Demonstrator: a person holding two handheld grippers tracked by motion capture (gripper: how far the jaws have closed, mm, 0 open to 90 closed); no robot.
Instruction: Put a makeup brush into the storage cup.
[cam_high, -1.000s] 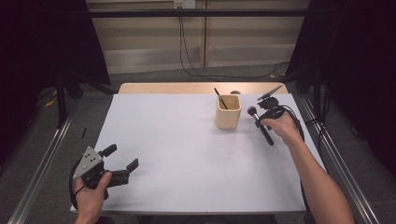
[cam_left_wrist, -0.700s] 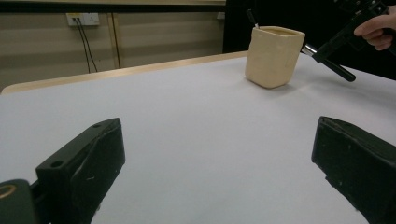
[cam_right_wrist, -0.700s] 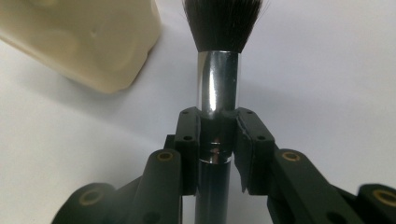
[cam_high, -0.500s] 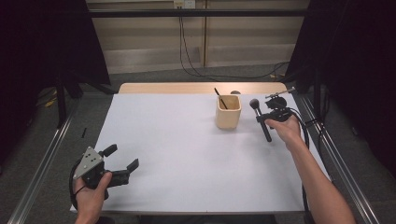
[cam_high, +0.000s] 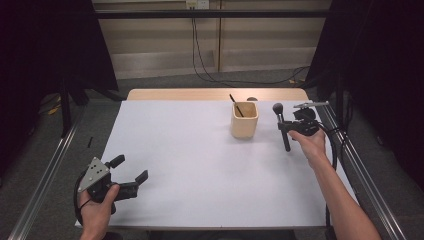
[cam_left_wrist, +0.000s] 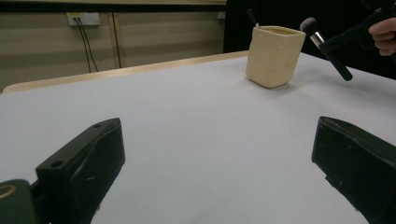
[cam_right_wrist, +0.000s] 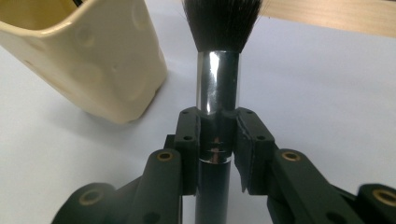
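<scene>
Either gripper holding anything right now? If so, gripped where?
The right gripper is shut on a makeup brush, clamped at the shiny metal ferrule just below the bristles, beside the cream cup. The left gripper is open, holding nothing.

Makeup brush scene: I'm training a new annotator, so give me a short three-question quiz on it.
1. True or false: the right gripper is shut on the makeup brush.
2. The cream cup holds: A) nothing, B) a dark stick-like item, C) a spoon?
3. Fill in: the left gripper has its jaws ____ and holds nothing.

Key: 1 true; 2 B; 3 open.
</scene>
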